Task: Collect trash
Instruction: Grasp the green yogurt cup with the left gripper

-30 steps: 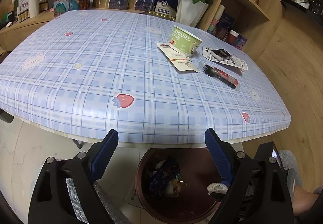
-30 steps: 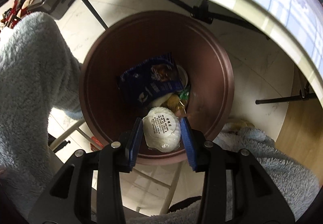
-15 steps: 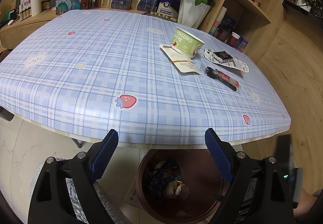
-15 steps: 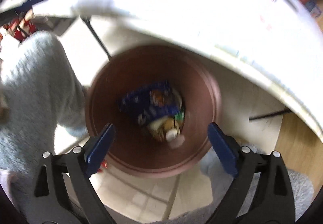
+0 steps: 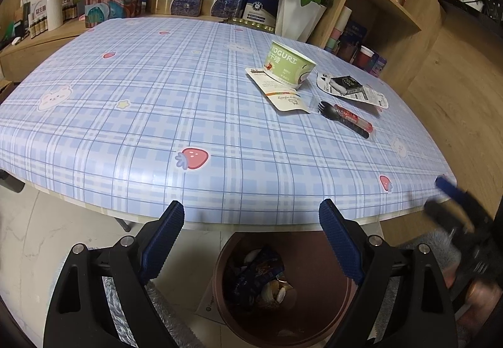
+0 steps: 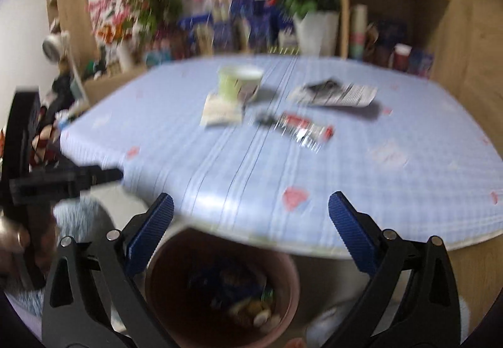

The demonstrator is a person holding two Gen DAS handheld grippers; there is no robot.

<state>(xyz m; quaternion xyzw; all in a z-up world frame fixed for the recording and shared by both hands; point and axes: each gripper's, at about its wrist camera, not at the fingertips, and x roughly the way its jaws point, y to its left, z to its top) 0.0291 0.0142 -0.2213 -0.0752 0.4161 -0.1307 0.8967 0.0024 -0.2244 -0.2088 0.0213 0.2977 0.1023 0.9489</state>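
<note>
On the blue plaid table stand a green yogurt cup on a flat white pouch, a black-and-white wrapper and a black spork in a red wrapper. A brown bin with a blue bag and other scraps sits on the floor under the near table edge. My left gripper hangs open above the bin, nothing in it. My right gripper is above the bin too, its jaws opening wide with nothing between them, facing the blurred cup.
Boxes, a white vase of red roses and other flowers line the table's far edge. A wooden shelf unit stands at the back right, with wooden floor beside it. Fluffy light-blue clothing of the person shows around the bin.
The right gripper let go of a round white packet over the bin, opened wide, then rose and tilted up to face the table. The left gripper stayed still and open.
</note>
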